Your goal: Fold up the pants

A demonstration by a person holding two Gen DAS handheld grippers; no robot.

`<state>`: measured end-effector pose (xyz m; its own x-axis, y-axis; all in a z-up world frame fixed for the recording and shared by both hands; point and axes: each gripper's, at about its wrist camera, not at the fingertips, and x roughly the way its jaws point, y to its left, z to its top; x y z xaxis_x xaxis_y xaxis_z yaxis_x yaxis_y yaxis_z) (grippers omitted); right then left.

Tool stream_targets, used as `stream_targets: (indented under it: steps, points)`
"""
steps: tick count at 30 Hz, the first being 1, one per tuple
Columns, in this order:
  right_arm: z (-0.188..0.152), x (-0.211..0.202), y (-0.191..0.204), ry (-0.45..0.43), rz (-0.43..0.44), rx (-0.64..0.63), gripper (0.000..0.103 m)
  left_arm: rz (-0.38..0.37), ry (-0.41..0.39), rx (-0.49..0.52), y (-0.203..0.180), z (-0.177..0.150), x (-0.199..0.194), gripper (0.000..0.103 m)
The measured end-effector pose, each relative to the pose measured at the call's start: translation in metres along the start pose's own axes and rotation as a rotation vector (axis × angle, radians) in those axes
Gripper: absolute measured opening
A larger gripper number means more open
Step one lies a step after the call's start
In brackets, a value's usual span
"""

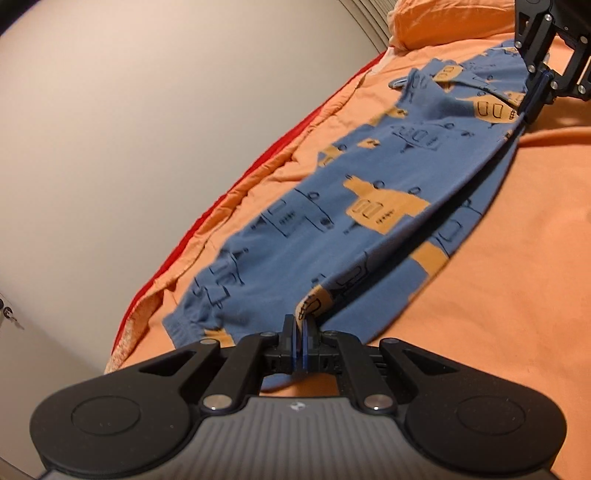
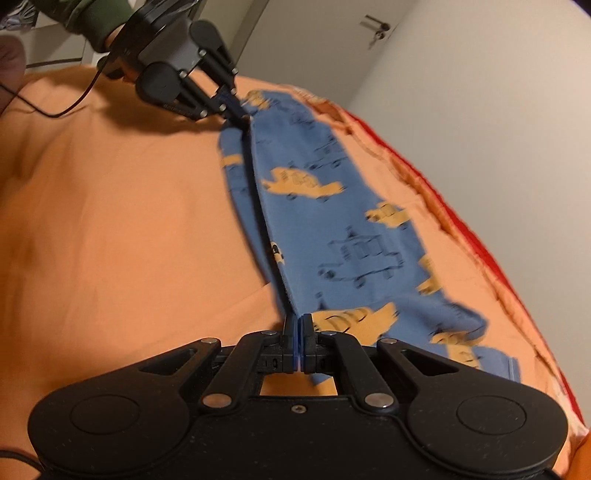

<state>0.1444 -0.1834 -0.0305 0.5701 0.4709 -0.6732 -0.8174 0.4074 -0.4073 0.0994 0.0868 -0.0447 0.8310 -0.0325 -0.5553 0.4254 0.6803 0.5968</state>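
No words, brands or numbers can be read — only a small pale emblem on the left hand-held gripper (image 1: 302, 341) body, too tiny to make out.

Each claw (image 1: 301, 332) is matte black with blue pads (image 2: 298, 343), silver pivot screws and 2 round discs; a green sleeve (image 2: 94, 22), possibly fleece.

A pair of blue pants (image 1: 369, 206) printed with orange and dark-outlined vehicles lay stretched lengthwise on an orange bed sheet (image 1: 498, 295). One long edge was raised off the sheet and pulled taut, so the upper layer sloped up like a flap over the layer beneath. The cuffed end sat bunched near the sheet's far edge.
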Motion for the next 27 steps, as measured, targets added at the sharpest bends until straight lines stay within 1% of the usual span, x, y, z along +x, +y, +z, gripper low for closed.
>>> stream_targets:
  steps: [3,4,5,6,7,8,9,10,11,12,14,15,19,20,21,23,25,27]
  points:
    - [-0.001,0.005,0.002,0.008,-0.021,-0.016,0.0,-0.018,0.023,-0.002,0.0,-0.002,0.005,0.004]
    - [-0.001,0.009,0.001,0.017,-0.02,0.001,0.0,-0.014,0.027,-0.007,-0.001,-0.001,0.005,0.004]
    - [-0.002,0.011,0.0,0.02,-0.02,0.025,0.0,-0.012,0.036,-0.016,0.0,0.001,0.006,0.007]
    - [-0.002,0.01,-0.002,0.013,-0.021,0.046,0.005,-0.01,0.05,-0.032,0.0,0.004,0.004,0.016]
    - [-0.003,0.007,-0.004,0.004,-0.027,0.06,0.024,-0.008,0.061,-0.057,0.001,0.008,0.003,0.024]
    - [-0.005,0.003,-0.004,-0.004,-0.043,0.072,0.043,-0.007,0.063,-0.1,0.003,0.013,-0.001,0.052]
    - [-0.008,-0.003,-0.006,-0.018,-0.061,0.087,0.05,-0.01,0.053,-0.161,0.005,0.017,-0.007,0.084]
    - [-0.012,-0.01,-0.009,-0.03,-0.076,0.11,0.057,-0.013,0.031,-0.23,0.007,0.022,-0.015,0.096]
    - [-0.017,-0.015,-0.015,-0.033,-0.094,0.136,0.059,-0.012,-0.001,-0.295,0.008,0.028,-0.021,0.102]
    - [-0.022,-0.02,-0.021,-0.03,-0.115,0.165,0.061,-0.02,-0.03,-0.35,0.008,0.035,-0.025,0.103]
    - [-0.036,-0.031,-0.039,-0.024,-0.17,0.249,0.087,-0.063,-0.063,-0.433,0.003,0.053,-0.023,0.103]
    - [-0.044,-0.036,-0.049,-0.019,-0.194,0.299,0.091,-0.086,-0.083,-0.469,-0.002,0.063,-0.02,0.103]
    - [-0.077,-0.053,-0.1,-0.017,-0.273,0.521,0.099,-0.218,-0.163,-0.553,-0.03,0.113,-0.001,0.103]
    - [-0.086,-0.057,-0.114,-0.025,-0.284,0.589,0.099,-0.248,-0.186,-0.572,-0.038,0.126,0.003,0.103]
    - [-0.093,-0.06,-0.129,-0.035,-0.283,0.657,0.099,-0.28,-0.205,-0.593,-0.045,0.139,0.007,0.103]
    - [-0.104,-0.062,-0.159,-0.064,-0.254,0.796,0.102,-0.348,-0.225,-0.622,-0.059,0.163,0.018,0.102]
    - [-0.109,-0.058,-0.187,-0.103,-0.222,0.895,0.102,-0.411,-0.224,-0.658,-0.07,0.181,0.032,0.094]
    - [-0.109,-0.045,-0.216,-0.114,-0.196,0.968,0.098,-0.471,-0.192,-0.709,-0.077,0.19,0.048,0.079]
